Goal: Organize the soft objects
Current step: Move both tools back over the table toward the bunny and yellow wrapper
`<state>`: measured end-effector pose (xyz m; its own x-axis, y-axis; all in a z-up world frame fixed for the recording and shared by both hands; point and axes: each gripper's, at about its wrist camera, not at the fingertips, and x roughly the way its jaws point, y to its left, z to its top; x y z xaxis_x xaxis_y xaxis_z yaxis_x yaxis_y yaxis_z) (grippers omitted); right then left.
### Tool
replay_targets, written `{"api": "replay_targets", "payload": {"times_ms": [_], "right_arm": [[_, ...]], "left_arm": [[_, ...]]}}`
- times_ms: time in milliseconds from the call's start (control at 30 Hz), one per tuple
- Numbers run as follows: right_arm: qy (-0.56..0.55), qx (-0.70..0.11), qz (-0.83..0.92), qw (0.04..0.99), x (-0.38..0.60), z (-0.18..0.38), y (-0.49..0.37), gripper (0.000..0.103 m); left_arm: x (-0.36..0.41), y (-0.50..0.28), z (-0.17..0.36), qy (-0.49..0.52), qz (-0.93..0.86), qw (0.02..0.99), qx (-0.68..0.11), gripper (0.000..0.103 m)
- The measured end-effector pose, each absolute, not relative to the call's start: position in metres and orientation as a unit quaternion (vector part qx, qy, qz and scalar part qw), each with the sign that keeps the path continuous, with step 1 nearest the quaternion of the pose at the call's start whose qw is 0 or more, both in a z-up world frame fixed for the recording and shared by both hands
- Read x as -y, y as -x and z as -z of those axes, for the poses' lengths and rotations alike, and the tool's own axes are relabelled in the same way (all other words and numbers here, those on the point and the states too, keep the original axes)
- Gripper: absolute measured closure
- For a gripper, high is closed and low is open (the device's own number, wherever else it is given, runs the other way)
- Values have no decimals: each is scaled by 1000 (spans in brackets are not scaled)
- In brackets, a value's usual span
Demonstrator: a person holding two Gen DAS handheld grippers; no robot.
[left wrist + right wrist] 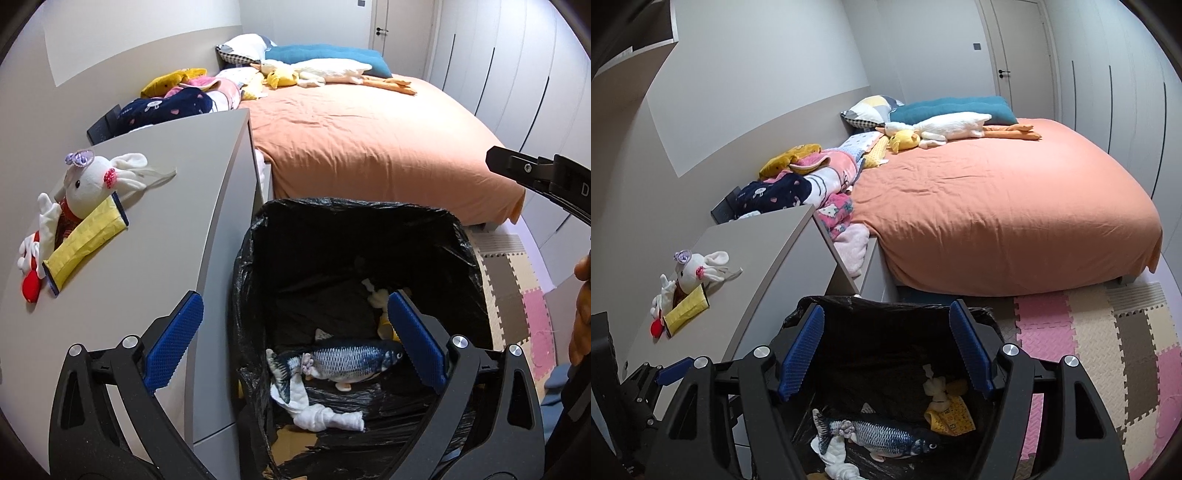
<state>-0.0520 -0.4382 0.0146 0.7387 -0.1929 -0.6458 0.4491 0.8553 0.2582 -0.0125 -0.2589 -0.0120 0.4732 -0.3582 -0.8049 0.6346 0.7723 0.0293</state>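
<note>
2 grippers' fingers (413, 332) spread, empty, above the binned fish toy (343, 360).

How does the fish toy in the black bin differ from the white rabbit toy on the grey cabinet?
The fish toy lies deep inside the bag-lined bin; the rabbit toy lies out on the cabinet top.
The fish toy is blue-grey with printed scales; the rabbit toy is white with a purple bow.
The fish toy rests on white cloth; the rabbit toy is partly covered by a yellow pouch.
Both are soft toys, and neither gripper holds them.
</note>
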Motion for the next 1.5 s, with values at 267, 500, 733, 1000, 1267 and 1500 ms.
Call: {"api": "replay_targets", "payload": {"times_ms": [267,500,733,1000,1267,1500], "right_arm": [[-195,-328,168,909,428,-11,35,32],[-188,-339,158,908,417,-7,16,32],[-182,-354,141,906,400,-1,-6,32],[-169,-365,118,908,374,2,-33,32],[-163,-375,99,907,350,8,-60,32],[-153,-385,81,906,329,11,-85,32]], "left_arm": [[252,2,18,-161,287,841,-430,6],[238,-11,20,-154,273,845,-433,6],[213,-28,20,-146,251,853,-434,6],[182,-49,23,-135,229,859,-438,6],[154,-68,24,-136,214,863,-438,6],[124,-88,23,-123,191,870,-438,6]]}}
